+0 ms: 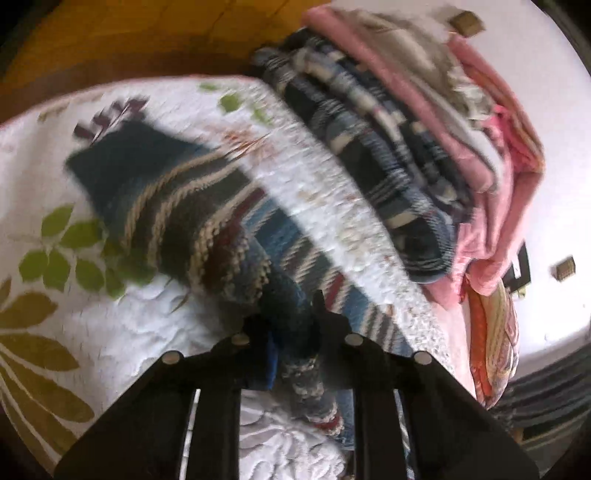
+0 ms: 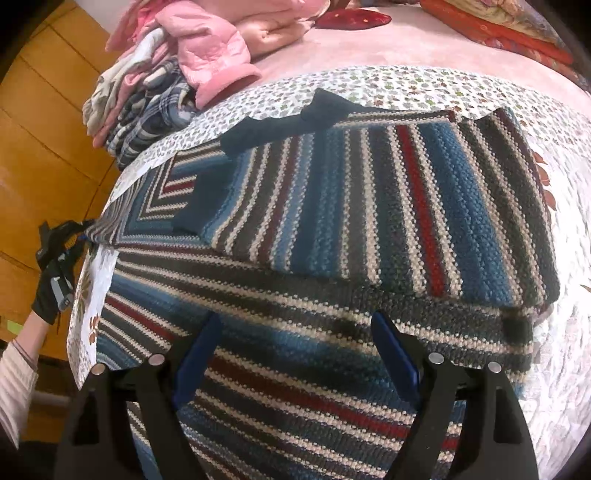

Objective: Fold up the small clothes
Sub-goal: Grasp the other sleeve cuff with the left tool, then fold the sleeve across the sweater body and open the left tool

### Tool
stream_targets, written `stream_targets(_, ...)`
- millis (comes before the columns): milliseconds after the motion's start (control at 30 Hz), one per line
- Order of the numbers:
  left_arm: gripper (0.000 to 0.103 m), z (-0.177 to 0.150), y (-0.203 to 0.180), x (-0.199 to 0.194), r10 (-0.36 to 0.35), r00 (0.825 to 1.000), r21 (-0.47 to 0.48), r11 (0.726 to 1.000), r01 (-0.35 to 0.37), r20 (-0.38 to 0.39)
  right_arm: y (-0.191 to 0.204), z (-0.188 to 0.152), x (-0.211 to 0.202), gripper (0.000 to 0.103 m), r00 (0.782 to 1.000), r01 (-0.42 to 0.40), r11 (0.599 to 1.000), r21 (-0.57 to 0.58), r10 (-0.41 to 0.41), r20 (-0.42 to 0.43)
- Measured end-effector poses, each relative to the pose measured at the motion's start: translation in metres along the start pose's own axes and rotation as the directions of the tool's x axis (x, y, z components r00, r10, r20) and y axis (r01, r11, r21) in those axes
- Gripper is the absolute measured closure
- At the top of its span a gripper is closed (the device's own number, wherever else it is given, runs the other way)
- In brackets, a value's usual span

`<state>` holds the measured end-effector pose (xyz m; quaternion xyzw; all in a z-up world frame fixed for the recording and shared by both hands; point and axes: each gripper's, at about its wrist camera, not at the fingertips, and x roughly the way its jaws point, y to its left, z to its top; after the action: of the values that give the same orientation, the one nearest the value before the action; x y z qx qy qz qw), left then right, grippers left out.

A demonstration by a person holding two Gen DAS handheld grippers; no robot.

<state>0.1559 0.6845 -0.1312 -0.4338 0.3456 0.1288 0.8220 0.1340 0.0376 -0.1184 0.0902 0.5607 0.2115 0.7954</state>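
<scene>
A knitted sweater (image 2: 369,206) striped in blue, grey, red and cream lies on the quilt, with one part folded over on top at the right. My right gripper (image 2: 297,350) hovers open just above its near part, with its blue pads (image 2: 199,354) spread wide and nothing between them. In the blurred left wrist view, my left gripper (image 1: 291,332) is shut on a bunched end of the sweater (image 1: 184,206). The right wrist view shows that left gripper (image 2: 79,230) at the bed's left edge, in a gloved hand, pinching the sweater's outstretched end.
The white quilt (image 1: 110,350) with a leaf print covers the bed. A pile of pink, plaid and grey clothes (image 2: 166,74) sits at the far left corner, close to the sweater. Orange-red bedding (image 2: 498,29) lies at the back right. Wooden floor (image 2: 37,147) borders the left.
</scene>
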Motion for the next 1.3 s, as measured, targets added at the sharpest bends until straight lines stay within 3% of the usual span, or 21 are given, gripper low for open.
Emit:
stream_targets(300, 0.091, -0.014, -0.062, -0.025, -0.138, 0.990, 0.170, 0.976, 0.133, 0.018, -0.003, -0.005, -0.008, 0.019, 1.000, -0.002, 1.000, 0.001, 0.002, 0.016)
stream_targets(500, 0.091, -0.048, -0.136, -0.029, -0.248, 0.967, 0.326, 0.911, 0.254, -0.062, -0.005, -0.006, -0.008, 0.019, 1.000, -0.009, 1.000, 0.013, 0.008, 0.021)
stream_targets(667, 0.091, -0.085, -0.183, -0.024, -0.300, 0.943, 0.404, 0.852, 0.334, -0.146, -0.007, -0.006, -0.011, 0.019, 1.000, 0.002, 1.000, 0.002, -0.002, 0.027)
stream_targets(900, 0.088, -0.147, -0.220, 0.003, -0.259, 0.925, 0.487, 0.792, 0.368, -0.277, -0.018, -0.004, -0.016, 0.019, 0.999, 0.009, 1.000, 0.019, -0.010, 0.032)
stream_targets(1067, 0.078, -0.185, -0.216, 0.037, -0.160, 0.913, 0.523, 0.777, 0.351, -0.374, -0.023, -0.003, -0.016, 0.019, 0.999, 0.011, 0.999, 0.038, -0.012, 0.029)
stream_targets(1300, 0.055, -0.225, -0.209, 0.063, -0.045, 0.900, 0.615, 0.715, 0.333, -0.434, -0.017, 0.000, -0.010, 0.019, 1.000, 0.011, 0.999, 0.035, -0.011, 0.009)
